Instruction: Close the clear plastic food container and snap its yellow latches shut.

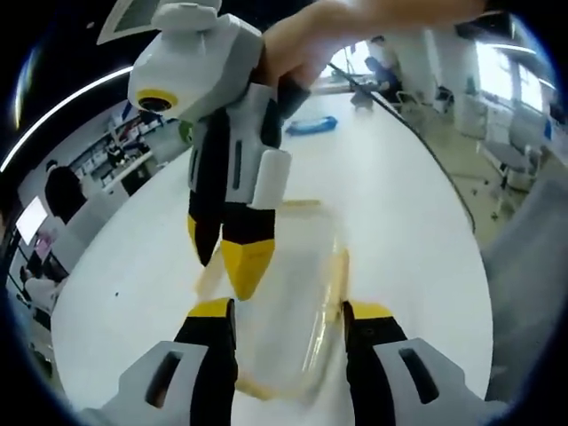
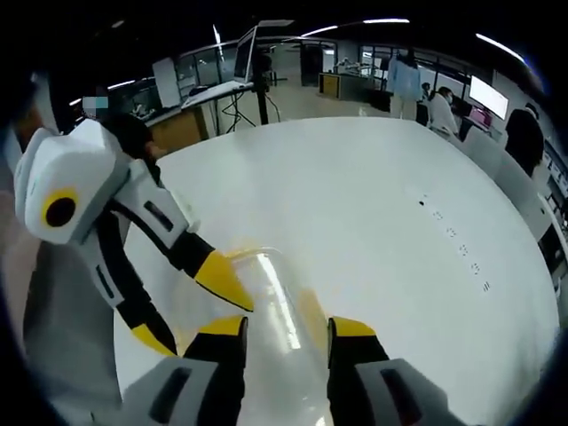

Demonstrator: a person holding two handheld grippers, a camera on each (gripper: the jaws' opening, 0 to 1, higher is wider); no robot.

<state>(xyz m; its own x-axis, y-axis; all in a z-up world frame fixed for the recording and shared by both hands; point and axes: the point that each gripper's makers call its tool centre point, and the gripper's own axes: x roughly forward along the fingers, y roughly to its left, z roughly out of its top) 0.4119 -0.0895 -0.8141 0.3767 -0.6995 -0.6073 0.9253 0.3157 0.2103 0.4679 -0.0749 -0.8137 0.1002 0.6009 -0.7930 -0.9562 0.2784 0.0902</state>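
In the left gripper view, the left gripper (image 1: 288, 324) has its jaws apart, straddling the near end of the clear plastic food container (image 1: 297, 293) on the white table (image 1: 399, 204). The container's long axis runs away from the camera, its yellow latches (image 1: 337, 284) along the sides. No writing is readable. The right gripper (image 1: 232, 257) reaches down at the container's left edge, jaws slightly apart. A blue object (image 1: 311, 125) lies far off.

In the right gripper view, the right gripper (image 2: 286, 327) sits jaws parted over the container (image 2: 275, 293), long axis pointing ahead. The left gripper (image 2: 191, 297) enters from the left, touching it.
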